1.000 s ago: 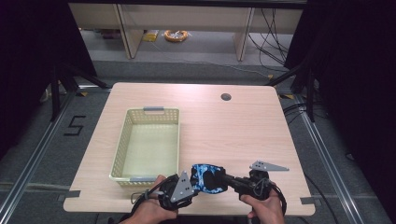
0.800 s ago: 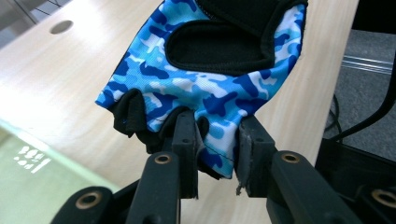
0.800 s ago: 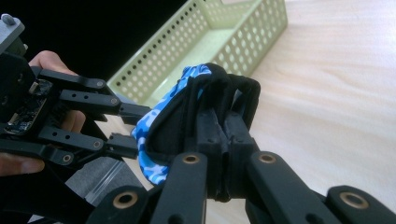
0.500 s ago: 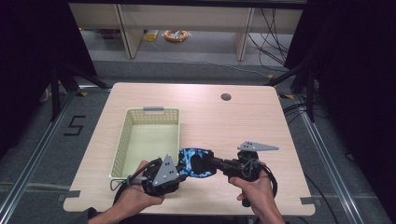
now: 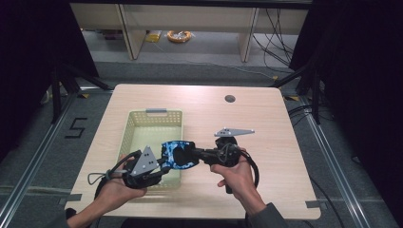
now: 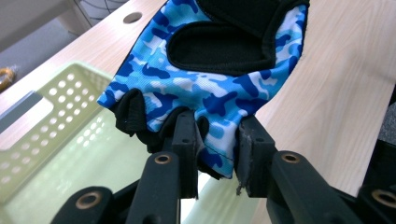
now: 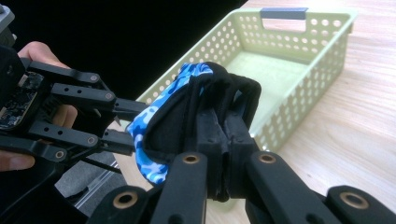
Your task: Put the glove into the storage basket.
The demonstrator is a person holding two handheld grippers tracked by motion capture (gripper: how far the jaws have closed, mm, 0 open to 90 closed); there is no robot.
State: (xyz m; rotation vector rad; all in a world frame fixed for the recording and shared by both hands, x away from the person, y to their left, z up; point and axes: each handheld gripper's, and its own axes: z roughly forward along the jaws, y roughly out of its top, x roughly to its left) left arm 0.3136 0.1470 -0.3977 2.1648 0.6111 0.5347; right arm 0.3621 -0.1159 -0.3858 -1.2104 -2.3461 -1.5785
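I hold the blue camouflage glove (image 5: 178, 154) between both tools: my left tool (image 5: 164, 164) clamps its 9 o'clock edge, my right tool (image 5: 196, 154) its 3 o'clock edge, above the basket's (image 5: 157, 116) 5 o'clock corner.

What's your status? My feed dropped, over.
Left gripper and right gripper both shut on blue camo glove, held off the table above the near right corner of the green basket. Nothing in the way.
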